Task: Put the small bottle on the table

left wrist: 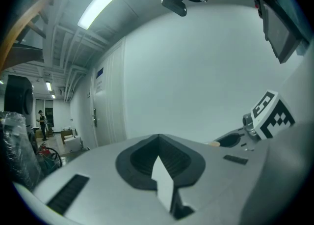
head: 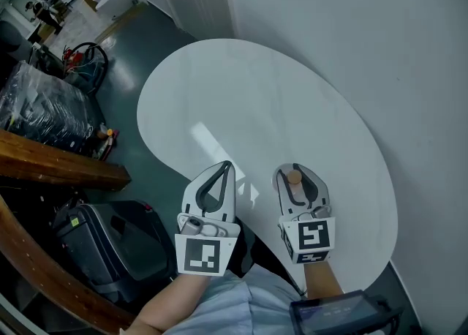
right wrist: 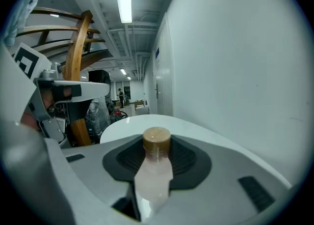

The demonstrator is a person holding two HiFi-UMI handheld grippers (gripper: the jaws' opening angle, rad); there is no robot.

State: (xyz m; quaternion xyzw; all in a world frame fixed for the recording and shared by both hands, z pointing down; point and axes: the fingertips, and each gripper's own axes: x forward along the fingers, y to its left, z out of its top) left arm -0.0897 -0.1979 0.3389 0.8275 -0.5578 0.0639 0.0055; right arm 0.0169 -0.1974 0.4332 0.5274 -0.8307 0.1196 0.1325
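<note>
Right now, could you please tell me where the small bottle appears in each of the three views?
Head view: small bottle lower right of centre, in the right claw.
Left gripper view: only a tan speck right of centre, probably its cap.
Right gripper view: bottom centre, gripped, cap pointing away.
Shared landmark: the white wall.

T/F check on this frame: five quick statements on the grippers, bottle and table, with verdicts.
1. The right gripper is closed on the small bottle. True.
2. The bottle's cap is blue. False: it is tan.
3. The left gripper has its jaws together with nothing between them. True.
4. The small bottle stands on the table. False: it sits between the right gripper's jaws.
5. The table is dark and square. False: it is white with a rounded edge.
</note>
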